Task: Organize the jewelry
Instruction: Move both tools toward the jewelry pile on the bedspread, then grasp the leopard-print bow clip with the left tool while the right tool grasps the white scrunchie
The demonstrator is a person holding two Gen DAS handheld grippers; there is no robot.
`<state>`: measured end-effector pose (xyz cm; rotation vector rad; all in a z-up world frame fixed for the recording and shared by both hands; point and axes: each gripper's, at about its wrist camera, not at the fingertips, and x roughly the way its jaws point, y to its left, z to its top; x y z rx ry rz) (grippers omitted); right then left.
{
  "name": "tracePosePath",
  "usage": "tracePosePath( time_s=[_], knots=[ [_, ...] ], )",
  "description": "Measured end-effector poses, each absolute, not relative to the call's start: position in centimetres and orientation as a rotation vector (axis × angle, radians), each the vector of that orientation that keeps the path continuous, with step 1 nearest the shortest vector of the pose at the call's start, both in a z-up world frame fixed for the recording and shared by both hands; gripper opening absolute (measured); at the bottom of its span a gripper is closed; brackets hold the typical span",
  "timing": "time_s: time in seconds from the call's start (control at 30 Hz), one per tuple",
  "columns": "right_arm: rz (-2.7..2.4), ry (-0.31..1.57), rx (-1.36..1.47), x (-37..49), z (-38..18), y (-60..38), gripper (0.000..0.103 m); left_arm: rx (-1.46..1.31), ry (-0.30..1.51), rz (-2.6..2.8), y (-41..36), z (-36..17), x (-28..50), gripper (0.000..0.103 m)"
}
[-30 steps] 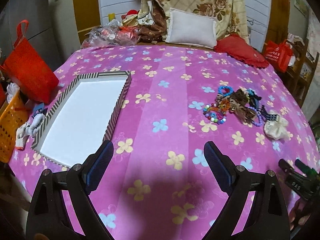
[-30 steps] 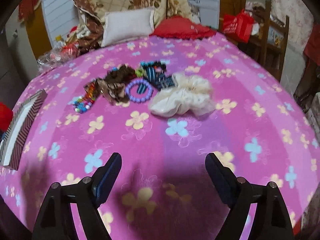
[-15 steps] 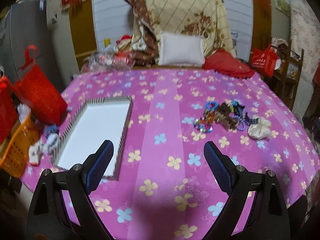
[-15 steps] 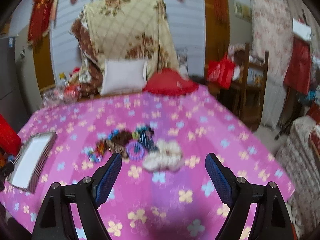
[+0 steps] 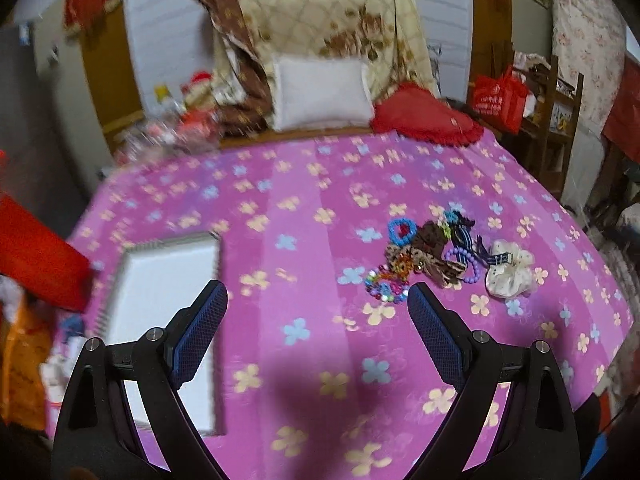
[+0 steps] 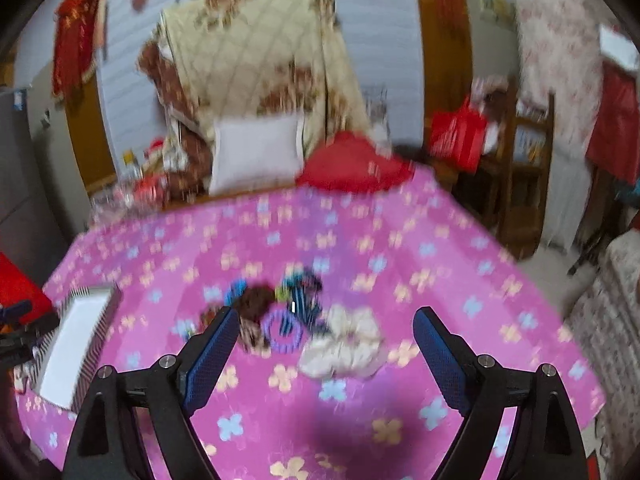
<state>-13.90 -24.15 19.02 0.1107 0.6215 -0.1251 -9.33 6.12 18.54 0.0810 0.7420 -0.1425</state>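
Both my grippers have lifted away from the bed, so more of the pink flowered bedspread (image 5: 304,208) shows. My left gripper (image 5: 316,316) gapes wide, empty. My right gripper (image 6: 324,344) is opening wider, nothing between its jaws. The jewelry pile (image 5: 424,256) lies toward the bed's right edge, the cream scrunchie (image 5: 510,272) touching it. The striped-rim tray (image 5: 160,292) sits at the left edge, well apart.

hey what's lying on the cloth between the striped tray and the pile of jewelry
Nothing: in the left wrist view only bare flowered cloth runs from the striped tray to the jewelry pile.
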Motion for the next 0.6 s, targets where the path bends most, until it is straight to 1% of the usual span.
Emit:
tracePosePath(
  time_s=[0.03, 0.07, 0.1, 0.13, 0.2, 0.33, 0.6],
  knots=[
    [-0.112, 0.653, 0.117, -13.0, 17.6, -24.1, 0.086, 0.062, 0.772, -0.162, 6.0, 17.3, -8.1, 0.084],
    [-0.098, 0.680, 0.122, -12.3, 16.3, -24.0, 0.081, 0.052, 0.801, -0.175, 5.9, 16.3, -7.2, 0.074],
    [-0.080, 0.721, 0.131, -11.4, 14.7, -24.0, 0.077, 0.035, 0.839, -0.190, 5.8, 15.1, -6.2, 0.069],
    [-0.068, 0.750, 0.140, -10.8, 13.5, -24.0, 0.075, 0.016, 0.868, -0.202, 5.7, 14.1, -5.4, 0.069],
    [-0.035, 0.802, 0.158, -9.4, 11.3, -24.0, 0.065, -0.042, 0.917, -0.226, 5.5, 12.1, -3.6, 0.069],
    [-0.022, 0.836, 0.160, -7.3, 8.7, -24.0, 0.064, -0.070, 0.953, -0.253, 4.0, 9.9, -0.3, 0.069],
    [-0.041, 0.861, 0.213, -4.5, 5.9, -26.2, 0.064, -0.039, 0.973, -0.360, -0.1, 8.9, 4.5, 0.069]
  ],
)
